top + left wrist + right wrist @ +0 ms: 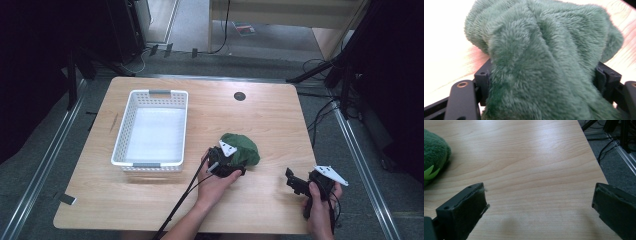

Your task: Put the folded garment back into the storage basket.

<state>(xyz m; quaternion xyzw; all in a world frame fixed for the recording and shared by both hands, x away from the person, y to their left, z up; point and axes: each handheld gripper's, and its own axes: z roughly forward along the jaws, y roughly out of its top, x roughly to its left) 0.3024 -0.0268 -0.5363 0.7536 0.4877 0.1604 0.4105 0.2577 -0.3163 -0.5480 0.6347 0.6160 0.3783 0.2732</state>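
A dark green plush toy (241,148) lies on the wooden table right of centre. My left gripper (231,164) sits against its near left side, and in the left gripper view the green fur (541,57) bulges up between both black jaws, which press into it. A bit of the plush (434,155) with a light green piece shows at the left edge of the right gripper view. My right gripper (295,184) rests near the table's front right, apart from the toy, with its jaws spread wide over bare wood.
A white slotted plastic basket (151,94) stands left of centre with nothing in it. A small dark round grommet (239,96) sits at the table's far side. Cables and black stand legs lie on the floor past the right edge (609,145).
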